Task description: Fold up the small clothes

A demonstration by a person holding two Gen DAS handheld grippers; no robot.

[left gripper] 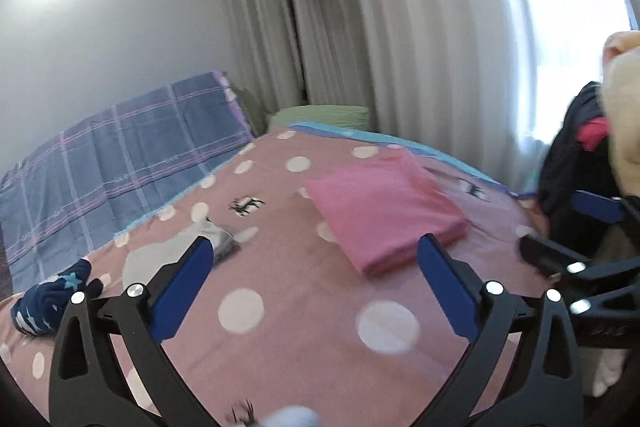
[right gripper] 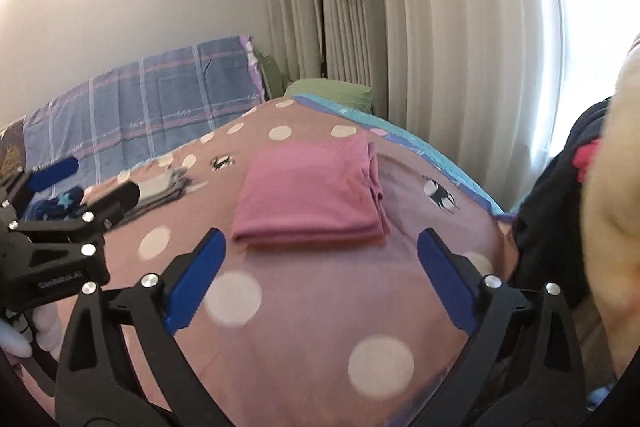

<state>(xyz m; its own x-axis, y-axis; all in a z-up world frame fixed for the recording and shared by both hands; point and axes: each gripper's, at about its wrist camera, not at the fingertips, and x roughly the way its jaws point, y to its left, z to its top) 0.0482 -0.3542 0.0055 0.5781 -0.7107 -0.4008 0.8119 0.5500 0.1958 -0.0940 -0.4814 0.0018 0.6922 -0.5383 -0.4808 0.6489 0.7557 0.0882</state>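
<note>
We hold our left gripper [left gripper: 316,259] and right gripper [right gripper: 320,251] with jaws spread wide and empty, just short of the pink folded garment [right gripper: 312,191]. It lies flat on the dotted bedspread [right gripper: 296,327], with grey folded clothes [left gripper: 222,239] to its left.

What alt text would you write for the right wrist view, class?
A folded pink garment lies on a polka-dot bedspread, just beyond the right tongs, open and empty. The left tongs show at the left edge; curtains hang behind.
</note>
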